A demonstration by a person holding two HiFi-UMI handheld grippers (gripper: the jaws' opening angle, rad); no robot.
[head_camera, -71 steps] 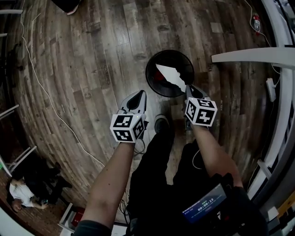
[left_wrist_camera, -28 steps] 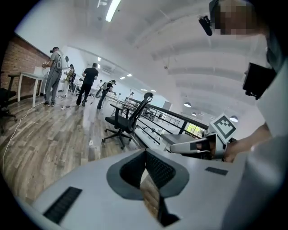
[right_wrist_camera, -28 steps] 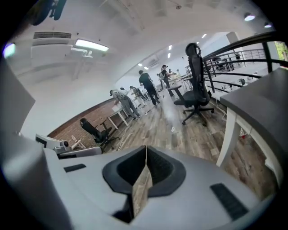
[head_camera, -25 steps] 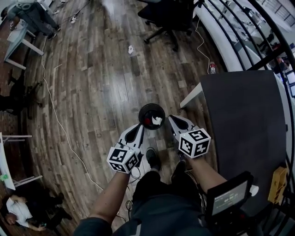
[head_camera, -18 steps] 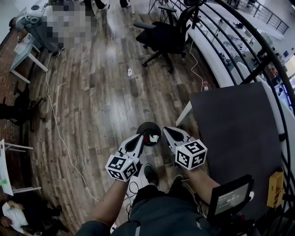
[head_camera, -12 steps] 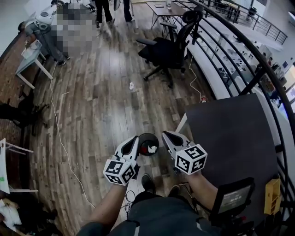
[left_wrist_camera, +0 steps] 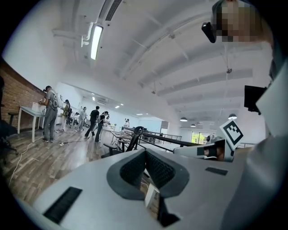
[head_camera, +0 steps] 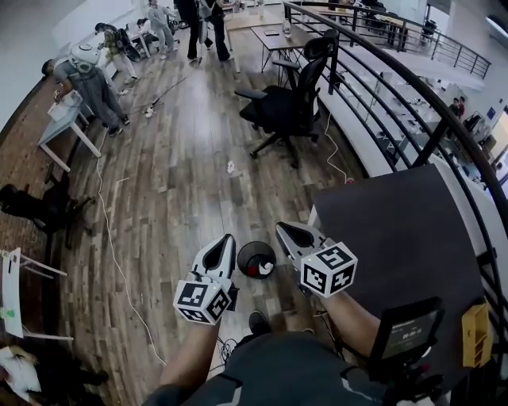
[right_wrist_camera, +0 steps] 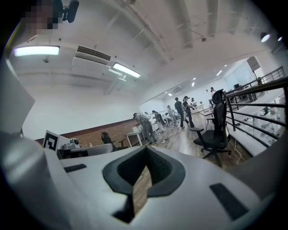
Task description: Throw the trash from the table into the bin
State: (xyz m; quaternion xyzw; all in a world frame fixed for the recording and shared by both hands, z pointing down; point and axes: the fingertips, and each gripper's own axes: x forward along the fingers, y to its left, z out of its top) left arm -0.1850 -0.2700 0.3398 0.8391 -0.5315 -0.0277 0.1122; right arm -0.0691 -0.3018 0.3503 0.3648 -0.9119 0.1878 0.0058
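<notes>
In the head view the black round bin point(head_camera: 255, 259) stands on the wooden floor, holding a white crumpled paper point(head_camera: 264, 266) and something red. My left gripper point(head_camera: 229, 237) and right gripper point(head_camera: 280, 227) are held level high above it, one on each side. Both are shut with nothing in them. The dark table point(head_camera: 397, 230) lies to the right with a bare top. In the left gripper view the jaws meet at the tip of the left gripper point(left_wrist_camera: 145, 151), and the right gripper's marker cube point(left_wrist_camera: 231, 132) shows beside it. The right gripper point(right_wrist_camera: 146, 148) is likewise shut and empty in its own view.
A black office chair point(head_camera: 286, 107) stands farther out on the floor, next to a black railing point(head_camera: 381, 75). A small scrap point(head_camera: 230, 167) and a long white cable point(head_camera: 111, 238) lie on the floor. Several people point(head_camera: 198, 16) and white tables point(head_camera: 67, 131) are at the far end.
The right gripper had held white paper over the bin; that paper now lies inside it. Both grippers have risen well above the bin, and the head view has lifted toward the room.
</notes>
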